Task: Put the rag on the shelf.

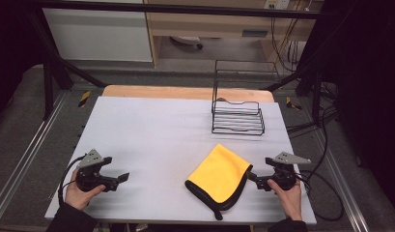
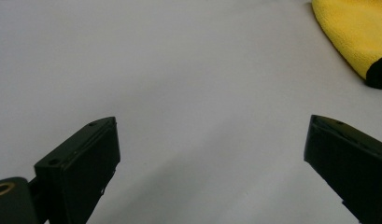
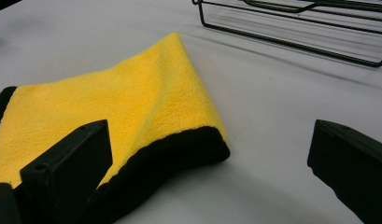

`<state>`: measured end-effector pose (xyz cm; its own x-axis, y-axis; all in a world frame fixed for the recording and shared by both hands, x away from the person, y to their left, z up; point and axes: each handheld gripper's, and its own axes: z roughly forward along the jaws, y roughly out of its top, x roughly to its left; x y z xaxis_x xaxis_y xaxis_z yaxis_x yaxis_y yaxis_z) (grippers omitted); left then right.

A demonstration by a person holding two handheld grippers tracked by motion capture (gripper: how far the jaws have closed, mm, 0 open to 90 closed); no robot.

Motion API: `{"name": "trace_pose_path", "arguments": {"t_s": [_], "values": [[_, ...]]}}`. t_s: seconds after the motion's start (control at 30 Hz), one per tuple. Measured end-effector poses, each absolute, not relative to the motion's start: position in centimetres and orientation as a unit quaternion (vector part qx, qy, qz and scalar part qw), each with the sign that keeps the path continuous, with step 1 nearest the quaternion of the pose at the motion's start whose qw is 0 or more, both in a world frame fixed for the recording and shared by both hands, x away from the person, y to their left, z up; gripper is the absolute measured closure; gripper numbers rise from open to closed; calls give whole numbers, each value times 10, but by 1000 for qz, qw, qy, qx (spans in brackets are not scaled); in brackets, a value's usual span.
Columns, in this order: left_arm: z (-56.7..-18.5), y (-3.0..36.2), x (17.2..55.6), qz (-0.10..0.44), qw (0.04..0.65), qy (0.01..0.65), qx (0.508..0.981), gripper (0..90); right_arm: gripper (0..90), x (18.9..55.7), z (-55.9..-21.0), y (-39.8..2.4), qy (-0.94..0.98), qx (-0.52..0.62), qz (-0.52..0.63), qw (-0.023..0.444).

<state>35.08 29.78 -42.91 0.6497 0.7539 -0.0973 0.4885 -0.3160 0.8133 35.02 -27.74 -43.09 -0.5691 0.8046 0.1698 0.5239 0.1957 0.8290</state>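
The left gripper [image 1: 119, 180] rests low on the pale grey table top [image 1: 151, 130] at the near left, well apart from everything, jaws spread wide over bare surface, so it seems only to wait. Right of centre lies the folded yellow microfibre cloth with black edging [image 1: 219, 173], with the empty black wire rack [image 1: 237, 116] behind it. The right gripper [image 1: 253, 177], jaws also spread, sits just beside the cloth's right edge, probably placed to take that edge.

A lab-style recording station, not a home.

A black metal frame [image 1: 55, 67] boxes in the white-covered table [image 1: 151, 140]; at 12 o'clock cables [image 1: 282, 43] hang by plain cabinets [image 1: 98, 34], at 3 o'clock more leads [image 1: 325, 145] trail over grey carpet [image 1: 21, 125], with hazard-striped tape [image 1: 84, 98] marking the frame's feet.
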Motion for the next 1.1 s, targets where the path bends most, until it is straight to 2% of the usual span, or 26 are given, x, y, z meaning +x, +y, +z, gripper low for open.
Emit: {"name": "trace_pose_path", "arguments": {"t_s": [0.6, 0.73, 1.1], "values": [[-424, 271, 349, 139, 429, 380, 807, 36, 14, 350, -431, -271, 764, 445, 442, 153], [-419, 255, 346, 135, 429, 365, 815, 40, 24, 351, -431, -268, 767, 447, 434, 155], [-412, 189, 341, 108, 418, 325, 842, 153, 56, 351, -432, -260, 766, 459, 420, 160]]}}
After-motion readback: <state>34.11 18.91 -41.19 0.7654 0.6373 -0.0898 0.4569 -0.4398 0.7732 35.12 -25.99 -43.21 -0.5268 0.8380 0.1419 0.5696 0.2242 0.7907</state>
